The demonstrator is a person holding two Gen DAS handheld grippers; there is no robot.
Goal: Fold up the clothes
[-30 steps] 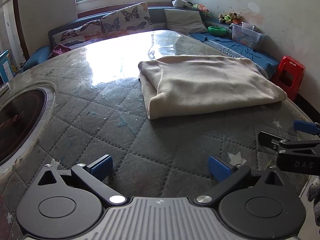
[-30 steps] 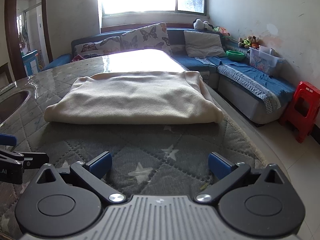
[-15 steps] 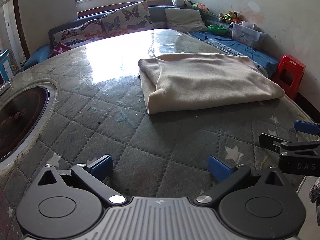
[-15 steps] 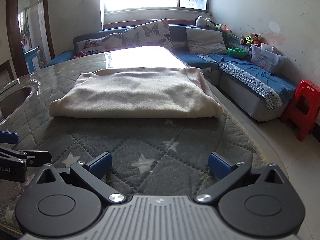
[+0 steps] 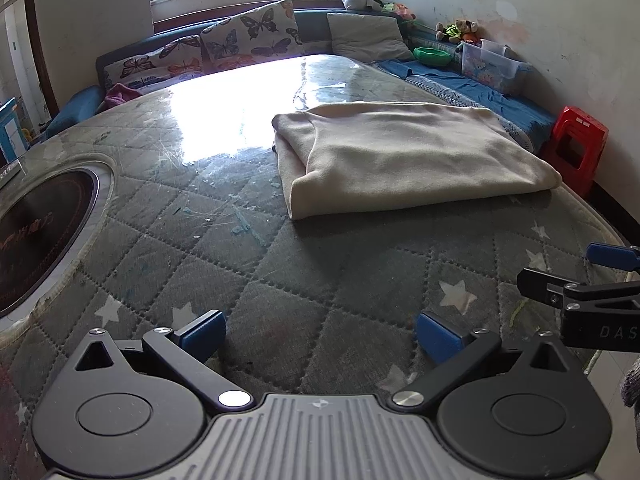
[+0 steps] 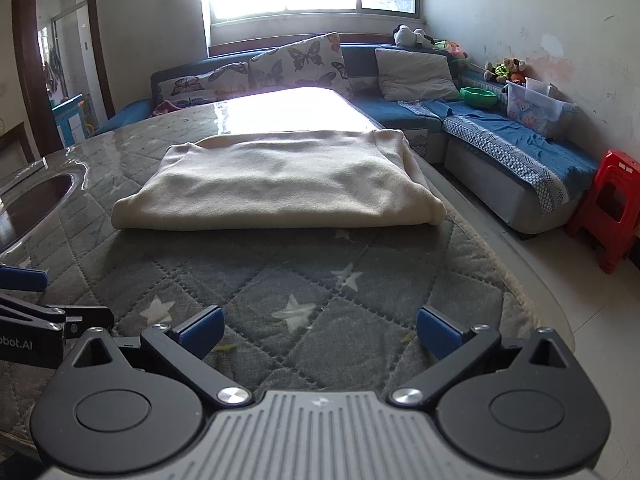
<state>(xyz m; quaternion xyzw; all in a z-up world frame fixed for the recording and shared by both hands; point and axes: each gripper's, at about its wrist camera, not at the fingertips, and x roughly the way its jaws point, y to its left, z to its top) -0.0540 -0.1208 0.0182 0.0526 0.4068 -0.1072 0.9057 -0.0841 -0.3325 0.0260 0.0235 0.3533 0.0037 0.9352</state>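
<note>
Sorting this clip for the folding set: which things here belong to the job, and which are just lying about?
Job:
folded cream fleece garment
left hand-held gripper, open
right hand-held gripper, open
grey quilted star-patterned table cover

Lying about:
red plastic stool
green bowl
butterfly-print cushions
clear plastic storage box

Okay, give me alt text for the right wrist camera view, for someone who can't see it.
A cream garment, folded into a neat rectangle, lies on a grey quilted table cover with white stars. In the foreground the right gripper is open and empty, well short of the garment. Behind are a blue sofa, a bright window and a red stool.
</note>
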